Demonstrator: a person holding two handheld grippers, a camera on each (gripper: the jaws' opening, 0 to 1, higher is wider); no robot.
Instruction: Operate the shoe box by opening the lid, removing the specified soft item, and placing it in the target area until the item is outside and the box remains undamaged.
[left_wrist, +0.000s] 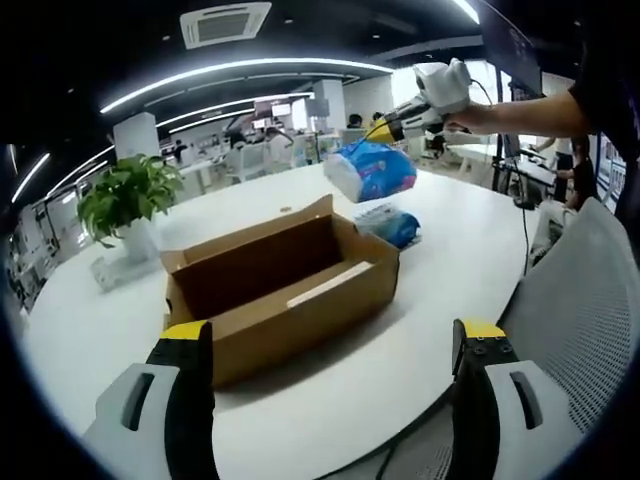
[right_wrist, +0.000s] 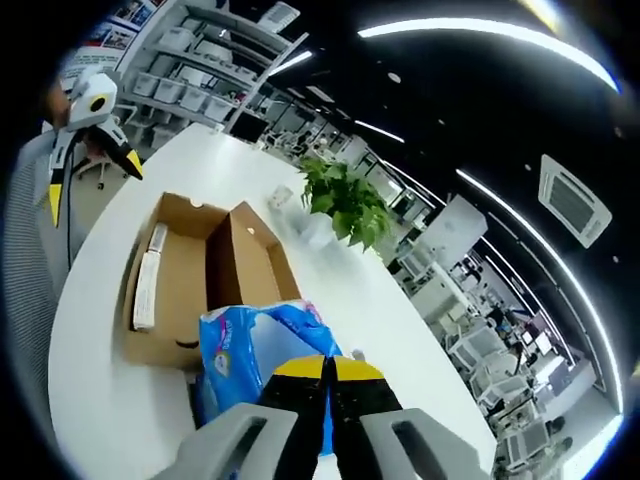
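Right claw (right_wrist: 328, 385): jaws pressed together on the blue soft pack (right_wrist: 255, 365), held in the air above the surface (right_wrist: 90, 400), beyond the far edge of the cardboard box (left_wrist: 280, 285). Left claw (left_wrist: 330, 385): jaws apart, empty, before the box's near side. Progress: box open and looks undamaged, pack out; setting it down remains.

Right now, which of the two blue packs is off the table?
The larger blue tissue pack, held up by the right gripper above the table. The smaller blue pack lies beside the open cardboard box.
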